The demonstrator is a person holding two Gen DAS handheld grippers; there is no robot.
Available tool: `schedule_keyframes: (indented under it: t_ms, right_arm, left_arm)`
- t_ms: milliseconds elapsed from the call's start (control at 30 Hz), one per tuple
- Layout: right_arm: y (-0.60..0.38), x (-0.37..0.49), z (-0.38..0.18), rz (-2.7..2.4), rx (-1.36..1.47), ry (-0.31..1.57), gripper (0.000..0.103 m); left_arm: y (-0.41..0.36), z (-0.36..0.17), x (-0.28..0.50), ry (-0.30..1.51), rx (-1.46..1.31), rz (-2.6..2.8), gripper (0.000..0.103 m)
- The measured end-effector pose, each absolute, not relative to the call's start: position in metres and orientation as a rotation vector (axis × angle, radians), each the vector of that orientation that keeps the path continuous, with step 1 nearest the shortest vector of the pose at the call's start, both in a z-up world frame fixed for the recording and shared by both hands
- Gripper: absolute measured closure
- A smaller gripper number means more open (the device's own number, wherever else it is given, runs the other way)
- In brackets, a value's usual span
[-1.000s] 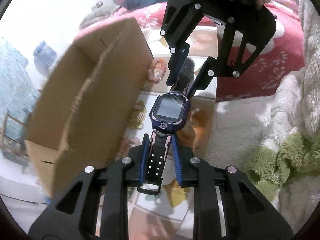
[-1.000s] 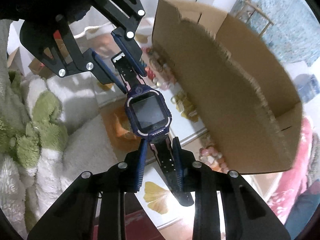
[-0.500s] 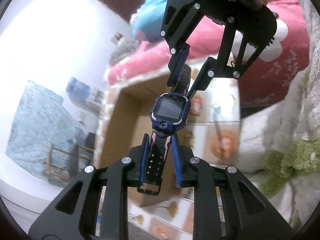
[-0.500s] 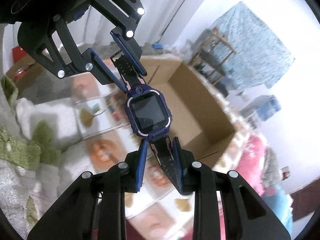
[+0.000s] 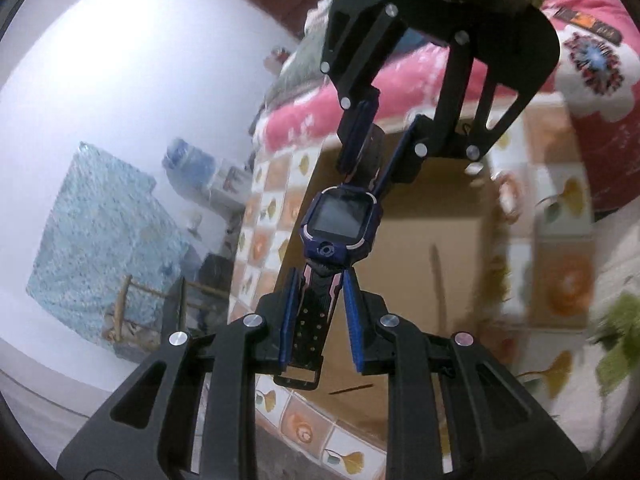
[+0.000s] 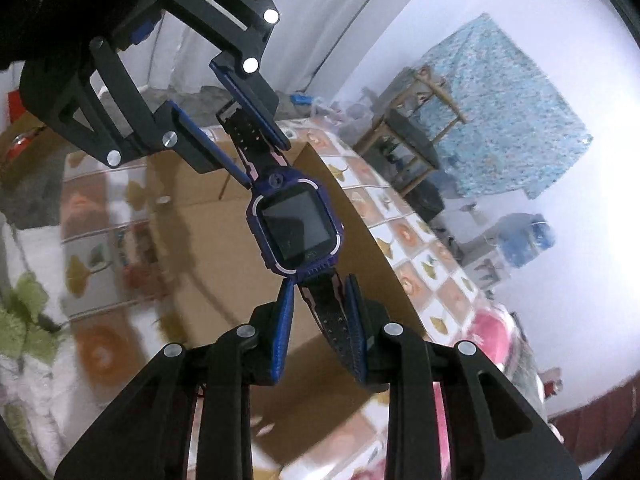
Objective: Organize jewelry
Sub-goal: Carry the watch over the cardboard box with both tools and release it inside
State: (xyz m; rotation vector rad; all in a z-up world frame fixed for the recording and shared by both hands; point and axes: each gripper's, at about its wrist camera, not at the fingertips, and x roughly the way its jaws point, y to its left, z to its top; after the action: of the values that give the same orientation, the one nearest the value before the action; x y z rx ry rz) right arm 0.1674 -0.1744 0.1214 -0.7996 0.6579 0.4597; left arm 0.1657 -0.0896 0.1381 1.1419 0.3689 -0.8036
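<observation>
Both grippers are closed on one dark blue smartwatch (image 5: 340,226), which is held stretched in the air between them. By the left gripper (image 5: 318,322) the perforated strap end is pinched between its blue pads, the buckle showing just behind them. By the right gripper (image 6: 320,320) the opposite strap is clamped in the same way; that gripper is seen ahead of the left one, reaching in from above (image 5: 374,148). Beneath and beyond the watch an open cardboard box (image 5: 432,248) is seen on a tile-patterned cloth (image 5: 264,216). Blurred beaded pieces (image 5: 508,196) lie to the right of the box.
</observation>
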Motion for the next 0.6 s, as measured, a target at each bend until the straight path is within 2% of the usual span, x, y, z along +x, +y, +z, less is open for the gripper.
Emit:
schedule_keyframes:
  t_ms: [300,600]
  right_arm:
    - [-0.172,0.274,0.068,0.608,-0.757,0.877,0.077]
    - [-0.159,0.314,0.035,0.632,-0.75,1.026,0.076]
  left_arm:
    - [-0.092,0.082,0.27,0.59,1.101,-0.854,0.081]
    - [-0.085,0.05,0.303,0.717,1.07,-0.853,0.079]
